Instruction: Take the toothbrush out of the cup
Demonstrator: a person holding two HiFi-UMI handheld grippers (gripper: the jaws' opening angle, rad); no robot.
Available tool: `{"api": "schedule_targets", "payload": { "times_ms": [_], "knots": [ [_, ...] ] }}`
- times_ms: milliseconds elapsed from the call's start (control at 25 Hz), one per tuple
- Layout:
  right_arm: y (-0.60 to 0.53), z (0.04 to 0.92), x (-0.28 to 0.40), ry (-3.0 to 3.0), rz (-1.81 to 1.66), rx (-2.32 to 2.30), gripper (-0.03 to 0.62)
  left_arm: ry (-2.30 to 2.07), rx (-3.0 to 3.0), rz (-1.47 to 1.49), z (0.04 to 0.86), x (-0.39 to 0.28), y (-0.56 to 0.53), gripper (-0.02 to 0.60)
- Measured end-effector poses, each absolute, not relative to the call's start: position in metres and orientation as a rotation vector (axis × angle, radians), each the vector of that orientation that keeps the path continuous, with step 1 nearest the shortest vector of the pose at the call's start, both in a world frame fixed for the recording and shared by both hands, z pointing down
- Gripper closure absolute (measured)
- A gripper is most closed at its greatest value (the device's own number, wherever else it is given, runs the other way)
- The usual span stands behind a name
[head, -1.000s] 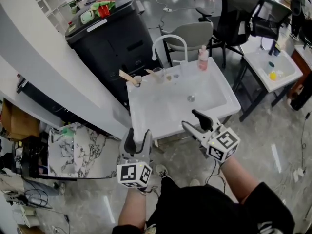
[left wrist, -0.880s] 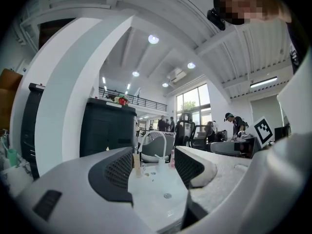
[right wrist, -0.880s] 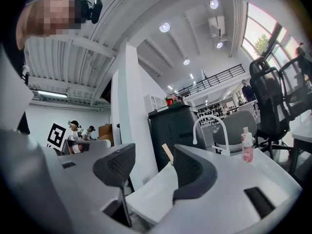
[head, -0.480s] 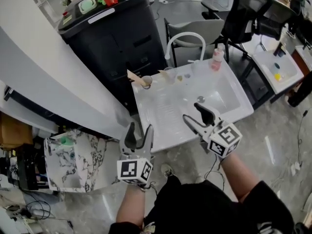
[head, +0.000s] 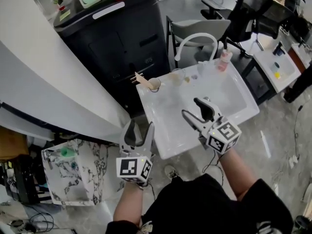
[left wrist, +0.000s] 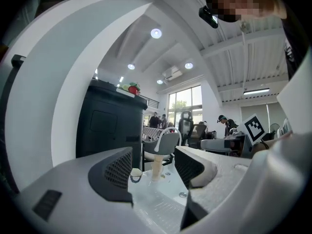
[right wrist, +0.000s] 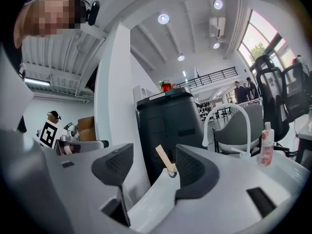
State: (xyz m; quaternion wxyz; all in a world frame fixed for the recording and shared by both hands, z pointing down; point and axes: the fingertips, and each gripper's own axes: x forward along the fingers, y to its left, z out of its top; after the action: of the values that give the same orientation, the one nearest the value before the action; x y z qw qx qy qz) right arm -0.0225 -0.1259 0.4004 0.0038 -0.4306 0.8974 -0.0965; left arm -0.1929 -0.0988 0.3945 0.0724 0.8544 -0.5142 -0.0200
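Two tools, both empty: left gripper (head: 138, 129) jaws wide apart; right gripper (head: 191, 108) jaws just opening wider; toothbrush (head: 141, 78) leans in cup (head: 154, 85) on sink (head: 222, 97) corner.

toothbrush (head: 141, 78): lower end hidden in cup (head: 155, 85) | its head: too small to tell

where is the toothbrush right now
In the head view, the toothbrush leans in the small cup at the sink's far left corner, left of the white faucet.

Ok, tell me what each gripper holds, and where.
Nothing. Left gripper open, empty; right gripper has just been opening its jaws, nothing between. Toothbrush leans in the cup.
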Motion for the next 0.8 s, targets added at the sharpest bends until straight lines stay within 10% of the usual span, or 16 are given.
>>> {"api": "schedule_targets", "payload": {
  "times_ms": [800],
  "knots": [
    [-0.174, 0.408, -0.014, 2.854, -0.292, -1.303, 0.324, -1.618, 2.51, -0.069, 0.404, -0.192, -0.136, 0.33]
  ]
}}
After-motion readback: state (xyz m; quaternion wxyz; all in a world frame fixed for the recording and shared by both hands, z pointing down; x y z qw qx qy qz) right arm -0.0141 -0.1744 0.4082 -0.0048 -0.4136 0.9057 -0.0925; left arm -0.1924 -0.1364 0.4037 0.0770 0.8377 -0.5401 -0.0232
